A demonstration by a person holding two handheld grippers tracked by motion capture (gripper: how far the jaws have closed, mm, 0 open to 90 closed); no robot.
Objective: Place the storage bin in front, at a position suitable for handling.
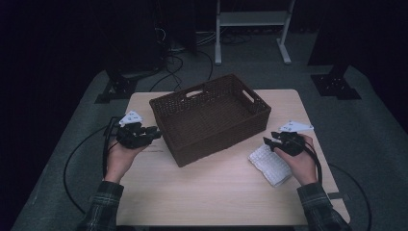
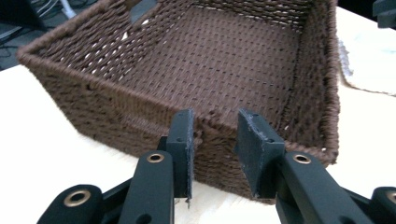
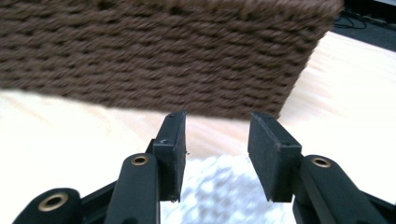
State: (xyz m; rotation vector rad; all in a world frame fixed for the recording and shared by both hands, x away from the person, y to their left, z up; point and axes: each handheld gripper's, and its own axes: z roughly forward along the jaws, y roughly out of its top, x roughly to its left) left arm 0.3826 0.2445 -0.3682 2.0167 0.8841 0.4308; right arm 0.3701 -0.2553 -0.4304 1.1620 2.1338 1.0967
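A brown woven basket (image 1: 221,139) with cut-out handles stands empty on the middle of a light wooden table (image 1: 216,197). My left gripper (image 1: 155,132) is at the basket's left end. In the left gripper view its jaws (image 2: 215,135) stand apart just short of the basket's near wall (image 2: 116,107), gripping nothing. A folded white cloth (image 1: 269,166) lies right of the basket. My right gripper (image 1: 268,143) hovers over the cloth's far end. In the right gripper view it (image 3: 217,140) is open, above the cloth (image 3: 219,186), and faces the basket's side wall (image 3: 163,56).
The white cloth (image 2: 373,60) shows past the basket's far end in the left gripper view. Beyond the table, on a dark floor, are a white rack frame (image 1: 252,29), black stand feet (image 1: 337,84) and cables (image 1: 173,62). The gripper cables trail off both table sides.
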